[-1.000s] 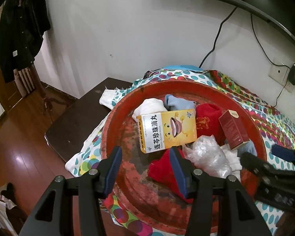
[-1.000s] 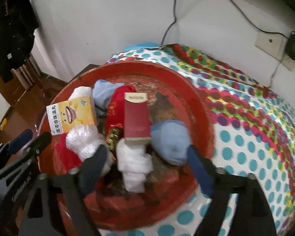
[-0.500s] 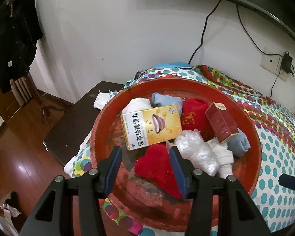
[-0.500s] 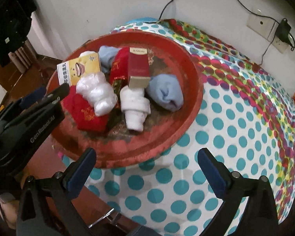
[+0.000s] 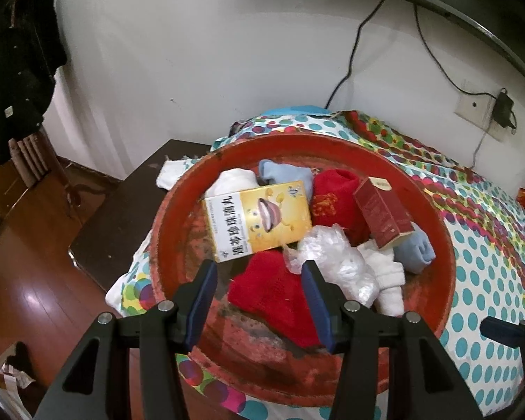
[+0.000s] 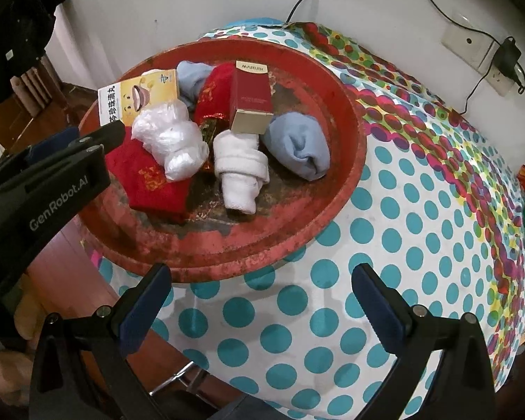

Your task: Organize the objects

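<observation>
The red tray (image 6: 346,161) on the dotted cloth (image 6: 419,245) holds the socks and boxes. My left gripper (image 5: 259,294) hovers spread over the red sock (image 5: 272,297); I'd lower squarely, then pinch. My right gripper (image 6: 262,301) waits wide apart, empty, beside the tray.

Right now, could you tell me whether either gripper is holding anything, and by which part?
Nothing is held. The left gripper hovers open over the red tray; the right gripper is open above the dotted cloth.
</observation>
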`<state>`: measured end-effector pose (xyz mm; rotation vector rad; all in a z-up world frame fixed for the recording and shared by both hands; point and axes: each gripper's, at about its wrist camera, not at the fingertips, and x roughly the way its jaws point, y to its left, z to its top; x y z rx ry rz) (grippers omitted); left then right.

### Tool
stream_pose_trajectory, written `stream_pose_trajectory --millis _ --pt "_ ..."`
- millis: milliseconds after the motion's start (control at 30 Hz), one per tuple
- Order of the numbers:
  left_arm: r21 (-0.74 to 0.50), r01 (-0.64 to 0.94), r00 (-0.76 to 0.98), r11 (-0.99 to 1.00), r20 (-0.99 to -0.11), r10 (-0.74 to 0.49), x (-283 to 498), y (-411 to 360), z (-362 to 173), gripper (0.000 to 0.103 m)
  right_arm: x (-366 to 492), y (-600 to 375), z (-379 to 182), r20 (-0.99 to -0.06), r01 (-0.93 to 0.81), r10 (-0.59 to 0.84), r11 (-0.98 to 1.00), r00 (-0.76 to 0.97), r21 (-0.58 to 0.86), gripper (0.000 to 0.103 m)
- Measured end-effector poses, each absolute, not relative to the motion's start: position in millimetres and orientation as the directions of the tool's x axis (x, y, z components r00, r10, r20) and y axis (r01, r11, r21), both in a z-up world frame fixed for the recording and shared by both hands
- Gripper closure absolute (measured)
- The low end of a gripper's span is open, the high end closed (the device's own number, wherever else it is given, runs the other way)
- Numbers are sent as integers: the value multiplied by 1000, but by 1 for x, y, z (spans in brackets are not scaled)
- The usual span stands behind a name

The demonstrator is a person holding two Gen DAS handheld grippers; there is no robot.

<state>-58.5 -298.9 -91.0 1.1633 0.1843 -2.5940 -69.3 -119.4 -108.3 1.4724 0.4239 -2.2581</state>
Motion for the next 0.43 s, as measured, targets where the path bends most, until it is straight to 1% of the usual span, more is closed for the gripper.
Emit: stream_pose_trajectory --millis 267,433 --pt "40 304 -633 -952 -738 -233 -59 -294 -91 52 -70 -121 -111 -921 496 -166 -868 -353 -34 1" --pt "107 306 -630 -946 -722 -285 -60 -288 -90 52 -69 -121 -111 -921 496 -164 -867 -354 -36 1"
